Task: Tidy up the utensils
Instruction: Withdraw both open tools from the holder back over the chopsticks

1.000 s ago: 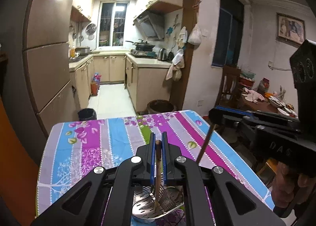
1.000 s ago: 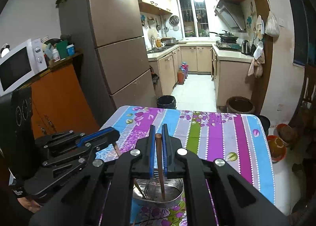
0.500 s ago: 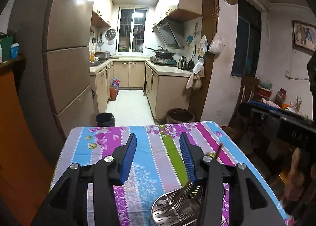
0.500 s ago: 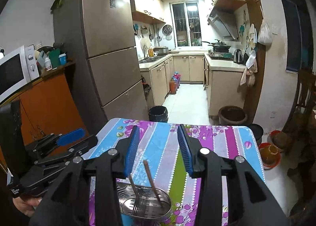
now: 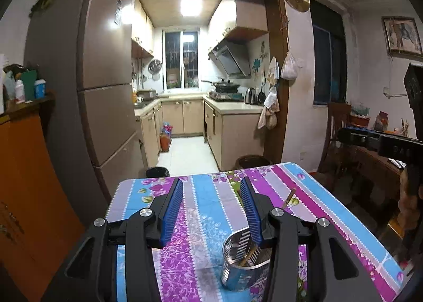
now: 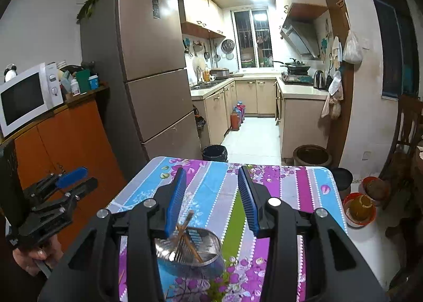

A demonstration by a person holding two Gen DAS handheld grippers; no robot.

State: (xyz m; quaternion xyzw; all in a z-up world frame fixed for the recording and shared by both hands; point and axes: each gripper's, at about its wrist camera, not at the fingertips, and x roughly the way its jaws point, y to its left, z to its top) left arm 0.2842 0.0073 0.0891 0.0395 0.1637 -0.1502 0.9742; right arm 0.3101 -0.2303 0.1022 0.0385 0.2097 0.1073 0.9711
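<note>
A perforated steel utensil holder (image 5: 243, 262) (image 6: 190, 251) stands on the striped floral tablecloth (image 5: 211, 209) (image 6: 304, 191). Two brown chopsticks (image 5: 288, 197) (image 6: 189, 241) lean crossed inside it. My left gripper (image 5: 211, 185) is open above the cloth with nothing between its blue pads; the holder sits low, behind its right finger. My right gripper (image 6: 211, 177) hangs over the holder, its jaws opening and clear of the chopsticks below. Each gripper shows at the edge of the other's view: the right gripper (image 5: 370, 139), the left gripper (image 6: 68, 183) held by a hand.
A tall fridge (image 6: 153, 69) and an orange cabinet (image 6: 66, 148) with a microwave (image 6: 26, 96) stand left of the table. Beyond the far edge are a black bin (image 6: 214, 153) and a clay pot (image 6: 312, 156). Bowls (image 6: 359, 208) sit on the floor at right, near a wooden chair (image 5: 335, 138).
Both grippers opened and let go of a chopstick each; the chopsticks now rest in the holder. Both hands drew back and up, and the left one shifted left of the holder.
</note>
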